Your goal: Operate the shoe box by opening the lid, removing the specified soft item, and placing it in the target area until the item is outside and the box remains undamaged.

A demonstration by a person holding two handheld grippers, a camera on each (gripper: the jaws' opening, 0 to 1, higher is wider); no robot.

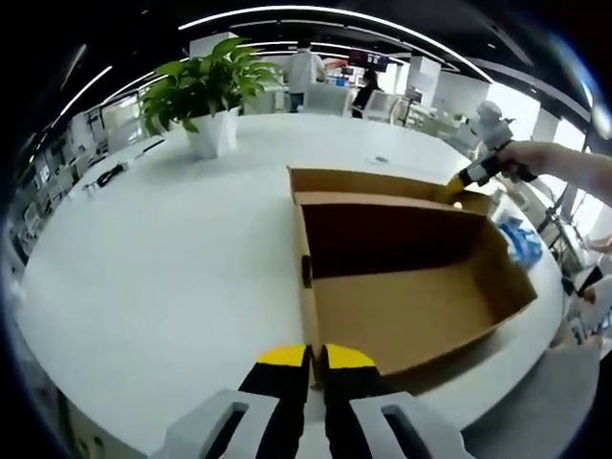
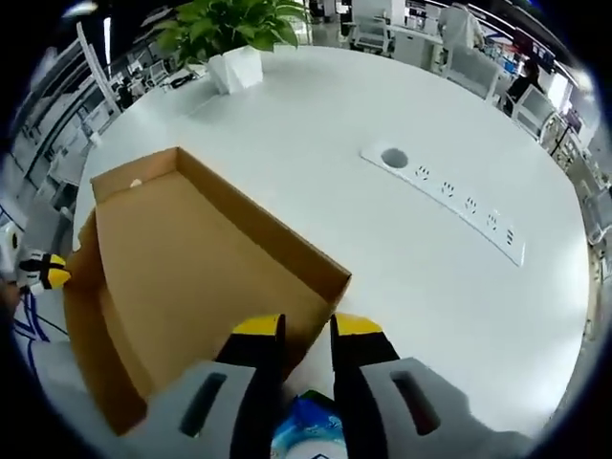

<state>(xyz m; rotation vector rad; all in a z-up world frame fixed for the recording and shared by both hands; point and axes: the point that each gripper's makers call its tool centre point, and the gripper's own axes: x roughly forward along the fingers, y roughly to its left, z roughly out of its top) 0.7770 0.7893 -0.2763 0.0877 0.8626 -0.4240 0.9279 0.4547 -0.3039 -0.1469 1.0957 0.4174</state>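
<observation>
Left gripper (image 1: 312, 356): black jaws with yellow tips, nearly together, clamped on the near wall of the cardboard box (image 1: 402, 316).

Box: brown cardboard, lying open on the round white table (image 1: 172, 268); inner floor bare, far inside wall in dark shadow; one oval finger hole in the left wall.

Potted plant (image 1: 206, 91): green leaves in a white pot, upright on the far left of the table, well apart from the box.

Right gripper (image 1: 478, 174), as seen in the left gripper view: at the box's far right corner, touching or just beside the rim; a hand (image 1: 535, 158) holds it.

Blue-and-white soft packet (image 1: 521, 237): off the right side of the box, outside it; what it rests on cannot be told.

Right gripper view, left to right: yellow tip of the left gripper (image 2: 46, 273) at the box's left edge; box lid (image 2: 191, 258), a brown panel spread flat; right gripper (image 2: 306, 330), jaws set a little apart either side of the lid's raised edge, firmness of grip unclear; blue-and-white packet (image 2: 306, 435) just under the jaws; white power strip (image 2: 449, 196) set into the table, to the right; plant (image 2: 225, 24) at the far rim.
</observation>
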